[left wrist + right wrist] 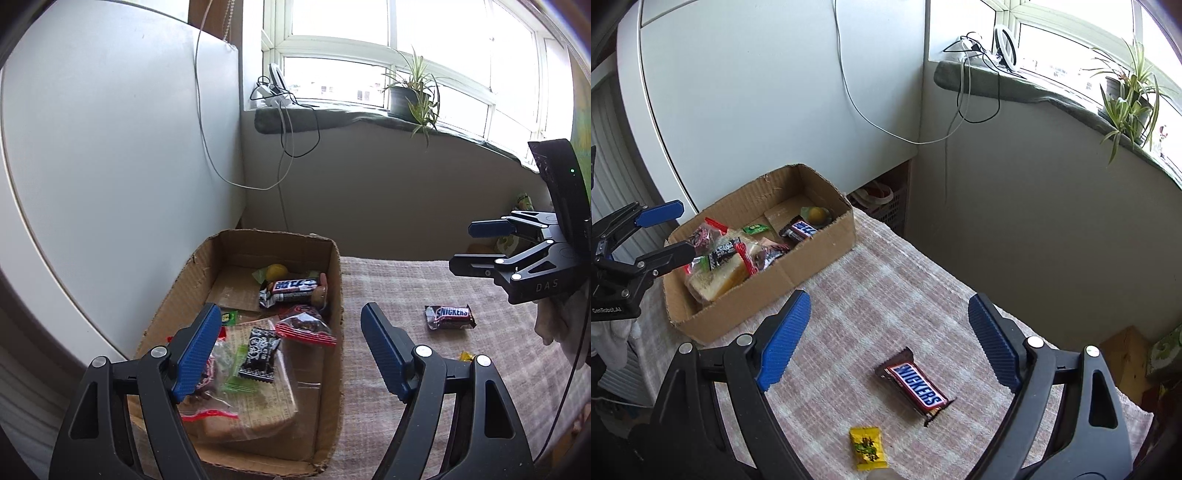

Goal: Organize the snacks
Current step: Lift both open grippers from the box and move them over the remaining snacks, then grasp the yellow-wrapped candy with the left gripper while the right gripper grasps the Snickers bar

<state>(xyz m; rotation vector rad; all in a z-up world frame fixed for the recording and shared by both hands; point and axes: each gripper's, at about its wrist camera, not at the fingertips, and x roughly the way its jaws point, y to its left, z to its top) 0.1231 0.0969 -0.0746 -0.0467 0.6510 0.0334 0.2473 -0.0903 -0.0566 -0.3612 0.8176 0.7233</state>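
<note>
The right gripper (886, 343) stood wide and empty, a bar marked "SNICKERS" (915, 385) lying between its jaws beside a yellow sweet (867, 448). The left gripper (291, 350), also wide and empty, hung over the cardboard box (334, 280) of snacks.

Black claw (291, 350), blue ribbed pads (195, 354), silver screws

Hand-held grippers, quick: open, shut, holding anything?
Left hand-held gripper: open, holding nothing, above the cardboard box.
Right hand-held gripper: open, holding nothing, above the Snickers bar.
</note>
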